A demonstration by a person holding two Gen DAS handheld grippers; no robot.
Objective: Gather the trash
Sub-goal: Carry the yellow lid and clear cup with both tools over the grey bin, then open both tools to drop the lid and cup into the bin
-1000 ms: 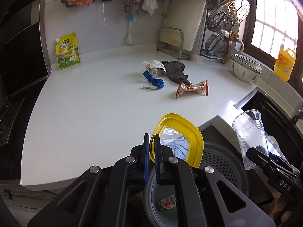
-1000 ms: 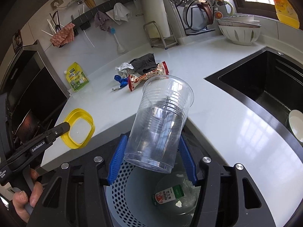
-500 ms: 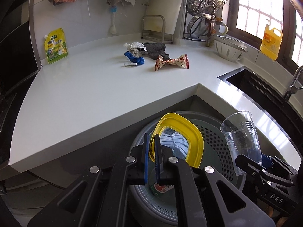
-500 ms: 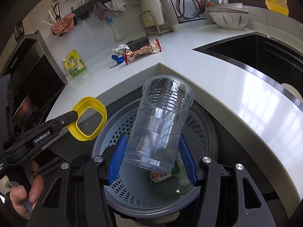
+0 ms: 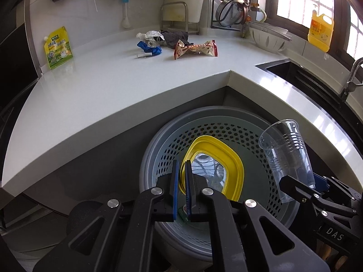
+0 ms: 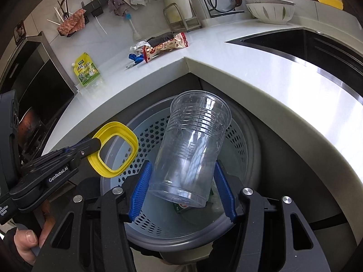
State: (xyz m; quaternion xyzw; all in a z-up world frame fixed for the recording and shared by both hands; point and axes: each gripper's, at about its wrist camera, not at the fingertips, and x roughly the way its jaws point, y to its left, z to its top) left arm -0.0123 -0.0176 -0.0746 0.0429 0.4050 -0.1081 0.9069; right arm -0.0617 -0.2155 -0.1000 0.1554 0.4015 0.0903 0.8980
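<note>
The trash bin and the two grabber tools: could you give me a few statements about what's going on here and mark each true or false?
1. The left gripper is clamped on the yellow lid. True.
2. The clear plastic cup already lies at the bottom of the bin. False: the right gripper holds it above the bin.
3. A snack wrapper lies on the counter. True.
4. The bin is empty. False: a small green-and-red package lies inside.
5. The cup is full of water. False: it looks empty.
</note>
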